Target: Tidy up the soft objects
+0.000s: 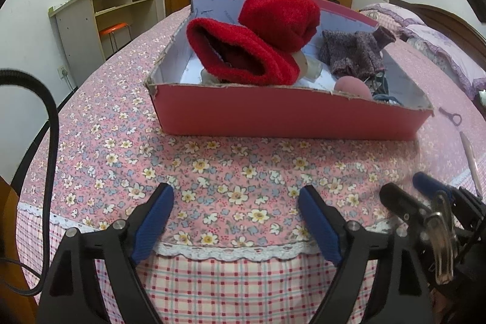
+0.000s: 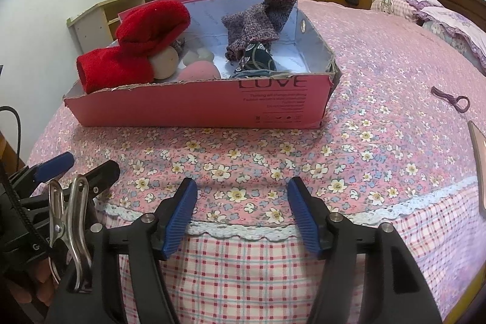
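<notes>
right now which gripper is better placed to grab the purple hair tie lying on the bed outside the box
Right. The hair tie lies on the bedspread past the box's right end, on the side of the right gripper, which is open and empty. The left gripper sits farther away.

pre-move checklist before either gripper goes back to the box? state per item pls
1. Left gripper empty, jaws apart: ok.
2. Right gripper empty, jaws apart: ok.
3. Red knit piece inside pink box: not ok, its cuff hangs over the front rim.
4. Purple knit piece in box: ok.
5. Stray purple loop on the bedspread, outside box: not ok.
6. Path from grippers to box: ok.
</notes>
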`<state>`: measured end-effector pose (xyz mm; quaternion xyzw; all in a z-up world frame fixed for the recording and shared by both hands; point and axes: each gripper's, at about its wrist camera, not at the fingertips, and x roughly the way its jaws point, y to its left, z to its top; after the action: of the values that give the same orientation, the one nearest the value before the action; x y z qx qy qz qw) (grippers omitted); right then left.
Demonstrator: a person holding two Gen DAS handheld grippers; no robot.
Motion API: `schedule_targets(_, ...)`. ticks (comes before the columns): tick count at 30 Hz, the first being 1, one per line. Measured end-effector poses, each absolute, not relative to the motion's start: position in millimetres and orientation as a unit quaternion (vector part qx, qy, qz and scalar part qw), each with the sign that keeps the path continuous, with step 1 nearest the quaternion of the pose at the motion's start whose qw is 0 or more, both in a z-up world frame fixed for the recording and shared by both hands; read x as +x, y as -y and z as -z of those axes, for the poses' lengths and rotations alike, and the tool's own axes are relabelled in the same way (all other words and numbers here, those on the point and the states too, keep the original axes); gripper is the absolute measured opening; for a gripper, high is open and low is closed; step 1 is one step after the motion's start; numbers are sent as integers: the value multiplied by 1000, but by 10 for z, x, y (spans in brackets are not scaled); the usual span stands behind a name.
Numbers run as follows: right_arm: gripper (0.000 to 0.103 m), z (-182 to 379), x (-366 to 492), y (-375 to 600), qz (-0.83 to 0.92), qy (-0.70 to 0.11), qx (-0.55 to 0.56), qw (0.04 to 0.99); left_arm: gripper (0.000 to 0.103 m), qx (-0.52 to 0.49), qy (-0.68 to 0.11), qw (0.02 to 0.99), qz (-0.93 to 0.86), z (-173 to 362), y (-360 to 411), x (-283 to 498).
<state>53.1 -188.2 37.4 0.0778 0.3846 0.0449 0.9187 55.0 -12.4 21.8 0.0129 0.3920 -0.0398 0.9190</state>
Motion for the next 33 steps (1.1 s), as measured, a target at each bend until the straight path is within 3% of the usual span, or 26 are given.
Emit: schedule_targets(33,68,-314,508,1820,-45,-379,73,921,96,14,-388,920,45,-180,148,530)
